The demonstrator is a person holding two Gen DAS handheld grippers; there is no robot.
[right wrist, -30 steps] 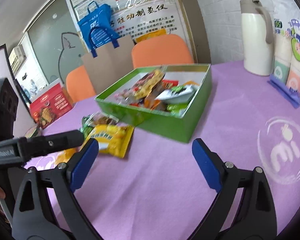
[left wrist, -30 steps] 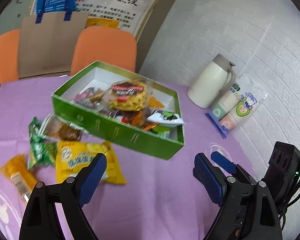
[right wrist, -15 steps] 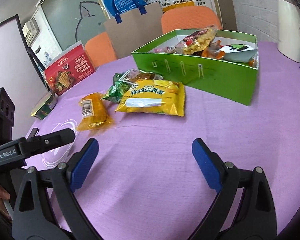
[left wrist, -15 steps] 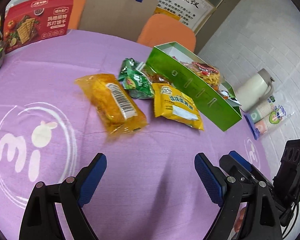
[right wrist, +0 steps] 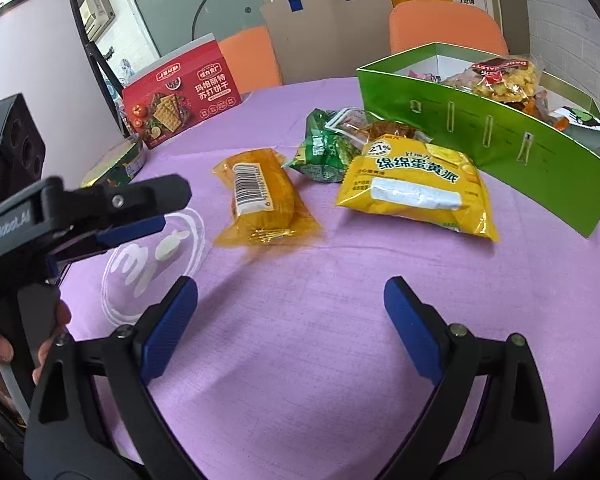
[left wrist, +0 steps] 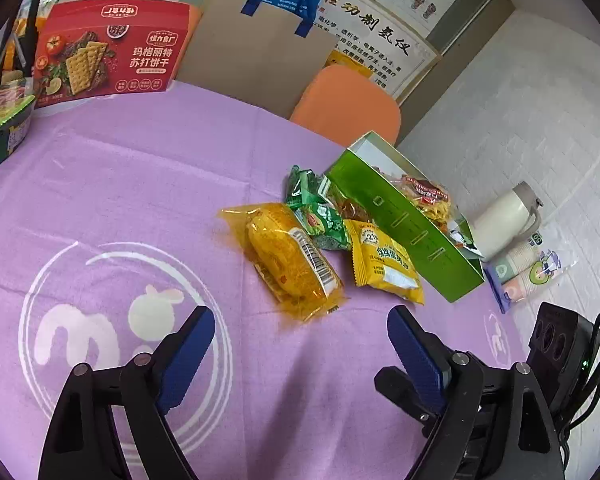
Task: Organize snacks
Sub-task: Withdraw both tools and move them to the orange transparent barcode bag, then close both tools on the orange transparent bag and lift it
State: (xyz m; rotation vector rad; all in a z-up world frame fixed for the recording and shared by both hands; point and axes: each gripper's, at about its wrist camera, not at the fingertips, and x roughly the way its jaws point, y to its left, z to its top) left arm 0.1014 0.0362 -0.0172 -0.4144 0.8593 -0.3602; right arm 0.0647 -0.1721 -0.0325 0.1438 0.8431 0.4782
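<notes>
Your left claw [left wrist: 296, 344] and right claw [right wrist: 290, 316] both gape empty above the purple table [left wrist: 140, 184]; the orange snack packet [left wrist: 288, 256] lies ahead, near the green box [left wrist: 412, 232].

Both cameras ride on handheld grippers, looking forward and down along their fingers over the purple tablecloth [left wrist: 140, 184]. The left wrist view sits farther back, facing the green box [left wrist: 404, 224] obliquely. The right wrist view looks from closer. The 2 views share the orange packet [right wrist: 256, 196], yellow packet [right wrist: 416, 188] and red cracker box [right wrist: 180, 96].
</notes>
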